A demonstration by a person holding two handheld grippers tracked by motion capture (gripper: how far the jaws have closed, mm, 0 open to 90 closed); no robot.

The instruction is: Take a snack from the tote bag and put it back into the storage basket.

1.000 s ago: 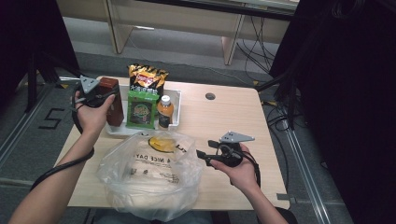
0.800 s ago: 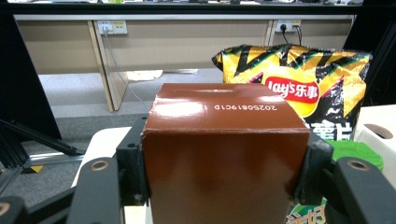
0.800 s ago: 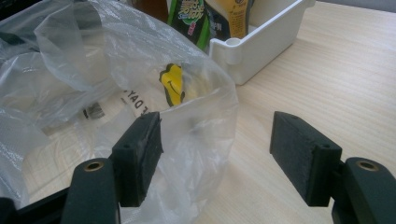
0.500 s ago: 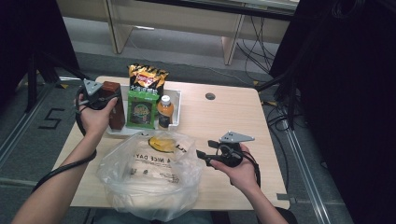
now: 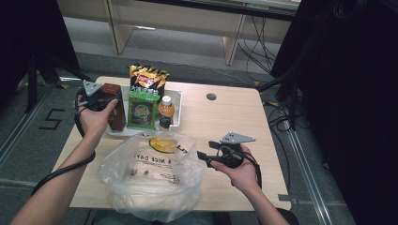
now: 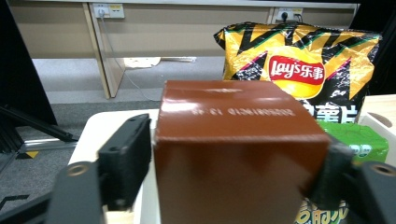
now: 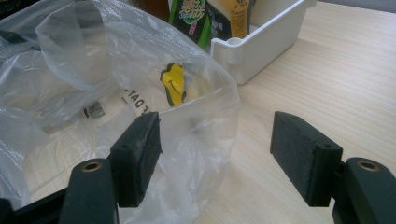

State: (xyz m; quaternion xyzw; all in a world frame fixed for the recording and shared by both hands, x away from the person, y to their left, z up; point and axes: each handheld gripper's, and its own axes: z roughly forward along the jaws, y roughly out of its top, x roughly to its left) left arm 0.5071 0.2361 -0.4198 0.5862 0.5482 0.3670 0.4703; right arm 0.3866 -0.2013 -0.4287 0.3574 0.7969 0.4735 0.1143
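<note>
A brown box (image 5: pixel 117 117) stands upright at the left end of a white tray (image 5: pixel 176 101). My left gripper (image 5: pixel 110 99) straddles its top. In the left gripper view the brown box (image 6: pixel 233 154) sits between the pads of the left gripper (image 6: pixel 229 163). The jaws have just been opening, and a thin gap shows at the left pad. My right gripper (image 5: pixel 204 158) is held open beside a clear plastic bag (image 5: pixel 150 183). In the right gripper view the right gripper (image 7: pixel 224 158) has the bag's rim (image 7: pixel 205 116) loose between its pads.
In the tray behind the box stand a black-and-yellow chips bag (image 5: pixel 148 77), a green packet (image 5: pixel 142 110) and an orange drink bottle (image 5: pixel 165 112). Bare wooden table (image 5: pixel 225 122) lies right of the tray, with a cable hole (image 5: pixel 211 96). Desks and cables stand beyond.
</note>
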